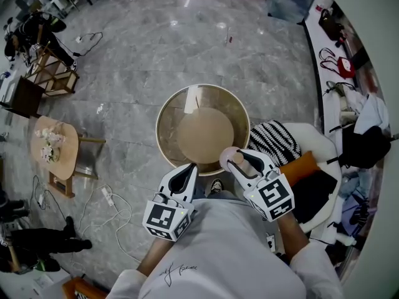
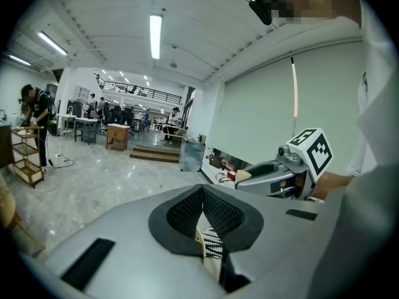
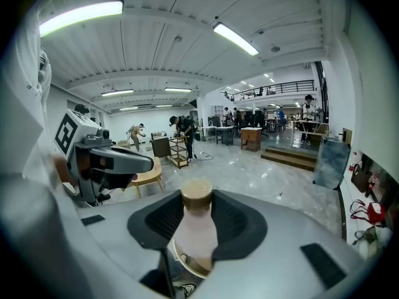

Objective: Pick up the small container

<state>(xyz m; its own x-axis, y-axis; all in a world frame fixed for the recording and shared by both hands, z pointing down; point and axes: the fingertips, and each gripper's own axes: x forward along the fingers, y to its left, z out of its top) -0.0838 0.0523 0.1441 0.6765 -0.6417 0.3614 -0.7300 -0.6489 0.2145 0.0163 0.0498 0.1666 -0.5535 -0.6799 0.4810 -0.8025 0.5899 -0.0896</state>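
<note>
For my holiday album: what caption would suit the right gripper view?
Right tongs grip a small pink container with a tan cap, a shiny marble floor stretching beyond.

Your right gripper has the bottle between its jaws, both pads pressed on its pale sides, and the tan cap stands up past the tips. The left gripper hangs off to its left, apart. Beyond the tips lies marble floor; under them, a round rim
</note>
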